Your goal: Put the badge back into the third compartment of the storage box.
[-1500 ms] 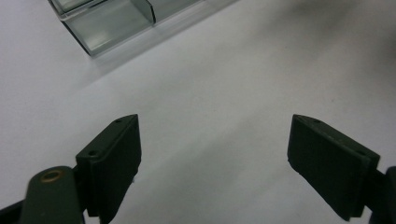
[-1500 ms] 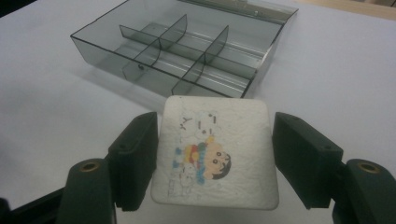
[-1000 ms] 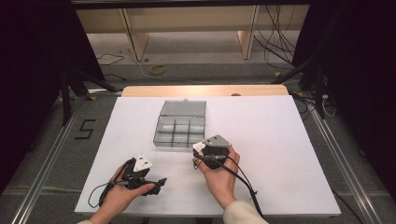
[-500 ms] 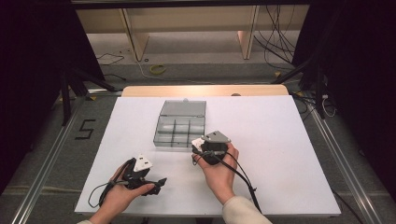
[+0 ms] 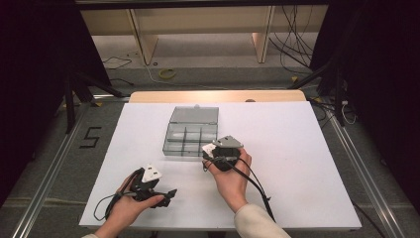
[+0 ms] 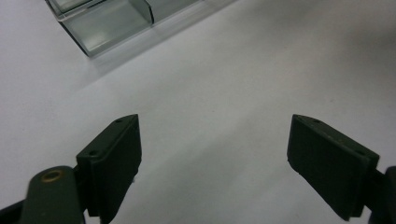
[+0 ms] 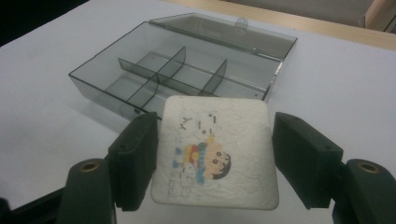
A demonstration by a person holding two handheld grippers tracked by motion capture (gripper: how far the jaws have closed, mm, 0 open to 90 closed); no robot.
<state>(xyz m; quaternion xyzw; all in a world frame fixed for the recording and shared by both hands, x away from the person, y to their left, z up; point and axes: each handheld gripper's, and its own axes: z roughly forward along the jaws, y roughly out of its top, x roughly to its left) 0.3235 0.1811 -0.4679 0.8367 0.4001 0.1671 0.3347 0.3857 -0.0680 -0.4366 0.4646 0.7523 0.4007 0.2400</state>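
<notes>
The right gripper [image 7: 212,158] pinches a white card [image 7: 215,154] by its two sides, flat, just before the open box [image 7: 140,70], probably to lay it inside. The left gripper [image 6: 215,158] rests spread and empty on the table [image 5: 297,148], out of the way.

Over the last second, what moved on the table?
Almost nothing. The right gripper, holding the white pad between its jaws, eased slightly left toward the open box. It took hold of nothing new and let nothing go. The left gripper stayed low on the table, jaws open, and the box kept its place.
</notes>
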